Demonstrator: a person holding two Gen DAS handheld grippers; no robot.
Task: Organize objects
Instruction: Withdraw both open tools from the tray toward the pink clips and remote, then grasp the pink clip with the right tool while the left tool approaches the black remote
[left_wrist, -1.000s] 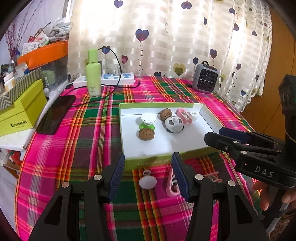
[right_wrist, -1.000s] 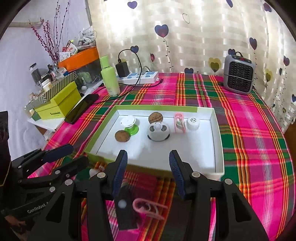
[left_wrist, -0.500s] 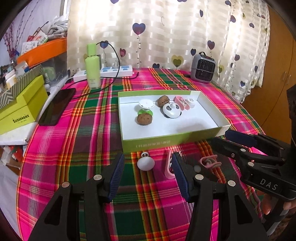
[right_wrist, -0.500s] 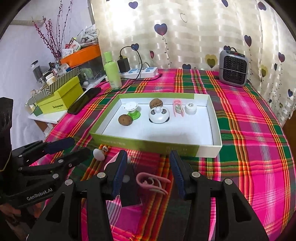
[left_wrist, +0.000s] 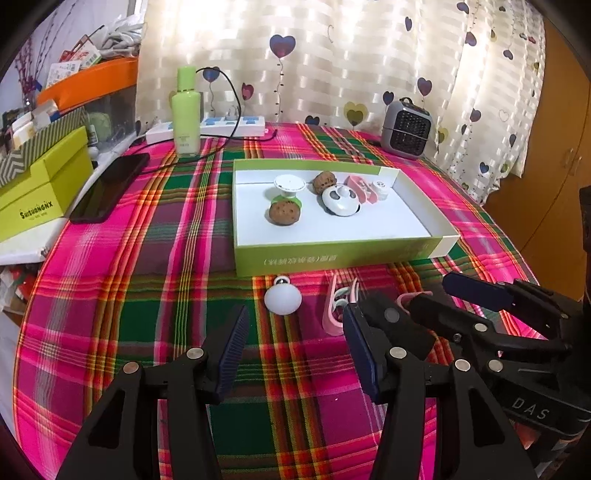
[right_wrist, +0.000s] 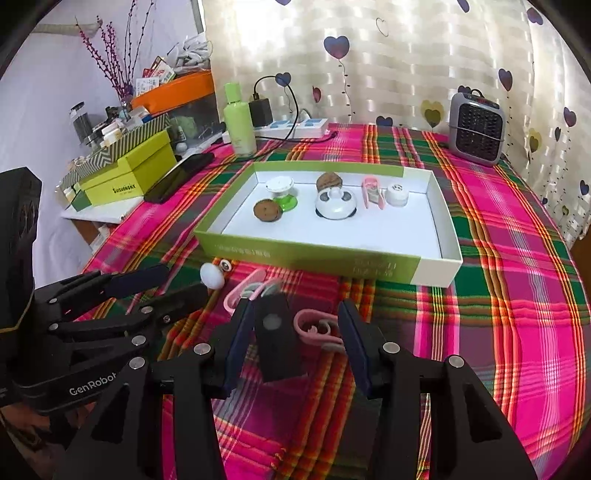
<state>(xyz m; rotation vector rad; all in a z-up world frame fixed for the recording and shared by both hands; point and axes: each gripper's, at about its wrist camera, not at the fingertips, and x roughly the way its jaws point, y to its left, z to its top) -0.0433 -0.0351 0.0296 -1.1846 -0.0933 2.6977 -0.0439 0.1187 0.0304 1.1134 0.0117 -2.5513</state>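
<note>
A green-sided white box (left_wrist: 332, 254) (right_wrist: 439, 240) on the plaid table holds two brown cookie-like pieces, a white-and-green stand, a panda-faced round gadget (left_wrist: 341, 199) (right_wrist: 335, 203), a pink clip and a small white cap. In front of the box lie a white ball-shaped knob (left_wrist: 282, 300) (right_wrist: 211, 276), a pink clip (left_wrist: 334, 306) (right_wrist: 247, 290), a black block (right_wrist: 277, 338) and a second pink clip (right_wrist: 317, 326). My left gripper (left_wrist: 295, 350) is open and empty, just short of the knob. My right gripper (right_wrist: 295, 347) is open around the black block and second clip.
A green bottle (left_wrist: 186, 110), a white power strip (left_wrist: 221, 127), a black phone (left_wrist: 107, 186) and lime boxes (left_wrist: 40, 192) stand at the left and back. A small grey heater (left_wrist: 406, 129) stands at the back right. The table edge curves near on the right.
Both grippers have pulled back from the box toward the near table edge. The knob, clips and black block now lie further ahead of the fingers. Both stay open.
</note>
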